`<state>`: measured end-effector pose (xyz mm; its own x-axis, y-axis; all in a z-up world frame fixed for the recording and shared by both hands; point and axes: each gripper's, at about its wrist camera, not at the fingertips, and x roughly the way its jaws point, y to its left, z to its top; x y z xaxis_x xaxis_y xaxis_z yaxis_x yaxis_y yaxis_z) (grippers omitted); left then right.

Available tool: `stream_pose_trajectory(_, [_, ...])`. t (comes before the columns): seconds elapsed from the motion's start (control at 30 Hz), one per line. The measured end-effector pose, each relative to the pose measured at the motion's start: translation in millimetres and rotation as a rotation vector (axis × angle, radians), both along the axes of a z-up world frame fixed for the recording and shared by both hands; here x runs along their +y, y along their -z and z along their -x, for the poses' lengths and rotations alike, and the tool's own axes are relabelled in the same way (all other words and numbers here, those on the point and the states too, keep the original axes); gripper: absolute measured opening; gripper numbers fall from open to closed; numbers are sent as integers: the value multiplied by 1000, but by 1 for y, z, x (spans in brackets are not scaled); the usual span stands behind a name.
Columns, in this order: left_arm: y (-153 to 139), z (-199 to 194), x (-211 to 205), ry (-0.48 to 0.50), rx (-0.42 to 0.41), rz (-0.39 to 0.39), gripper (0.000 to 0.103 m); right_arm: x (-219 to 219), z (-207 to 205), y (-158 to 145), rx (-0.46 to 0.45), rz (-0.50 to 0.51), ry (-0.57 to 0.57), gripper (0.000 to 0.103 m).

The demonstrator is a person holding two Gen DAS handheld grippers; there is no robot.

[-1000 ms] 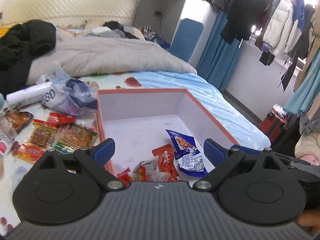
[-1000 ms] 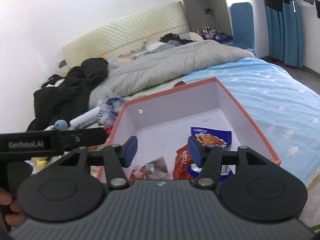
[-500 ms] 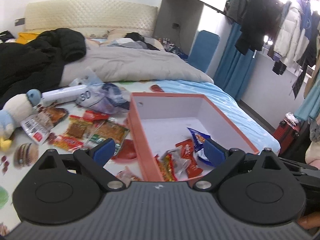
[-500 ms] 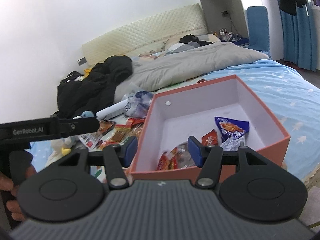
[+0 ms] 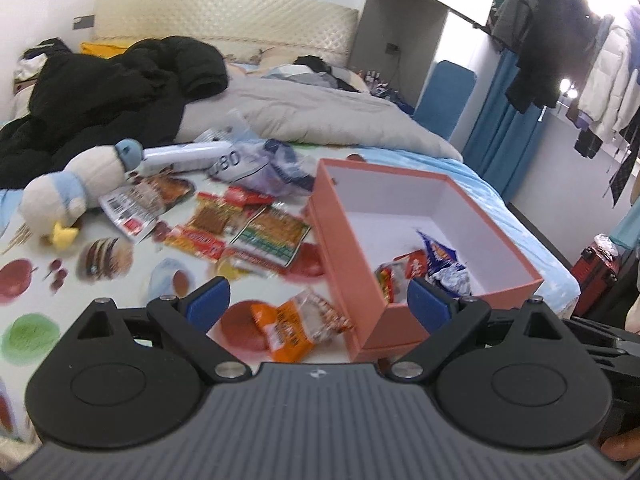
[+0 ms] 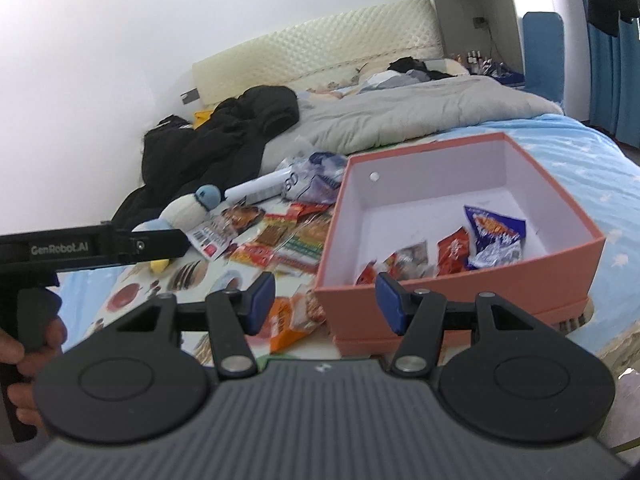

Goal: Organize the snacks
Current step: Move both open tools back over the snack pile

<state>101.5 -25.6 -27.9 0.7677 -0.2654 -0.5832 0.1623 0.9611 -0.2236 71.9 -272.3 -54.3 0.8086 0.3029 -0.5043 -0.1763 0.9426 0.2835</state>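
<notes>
A salmon-pink box (image 5: 344, 240) (image 6: 568, 208) with a white inside stands on the bed and holds several snack packets, a blue one (image 5: 440, 256) (image 6: 494, 232) among them. Left of the box lie more loose packets (image 5: 240, 228) (image 6: 280, 240). An orange packet (image 5: 298, 328) (image 6: 294, 316) rests nearest, at the box's near corner. My left gripper (image 5: 318, 304) is open above that orange packet, nothing between its blue pads. My right gripper (image 6: 326, 300) is open too, empty, over the box's near left corner.
A plush penguin (image 5: 68, 188) (image 6: 184, 212), a white tube (image 5: 188, 156) and a crumpled plastic bag (image 5: 272, 172) lie behind the packets. A black jacket (image 5: 120, 88) and grey duvet (image 5: 320, 120) cover the far bed. A hand holds the left gripper's handle (image 6: 28, 312). The bed edge runs right of the box.
Both grippers have drawn back and to the left from over the box, bringing the loose packets and the plush penguin into view. Jaws of both stay as wide as before.
</notes>
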Motion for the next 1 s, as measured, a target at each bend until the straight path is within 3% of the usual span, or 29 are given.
stream_pose_trajectory(0.33, [24, 7, 24, -36, 59, 0, 97, 30, 11, 19, 41, 15, -69, 58])
stream_pose_trajectory(0.77, [55, -20, 58, -100, 107, -21, 97, 65, -11, 42, 76, 50, -93, 58])
stream_pose_trajectory(1.0, [74, -44, 74, -124, 122, -2, 97, 93, -16, 51, 39, 100, -132, 58])
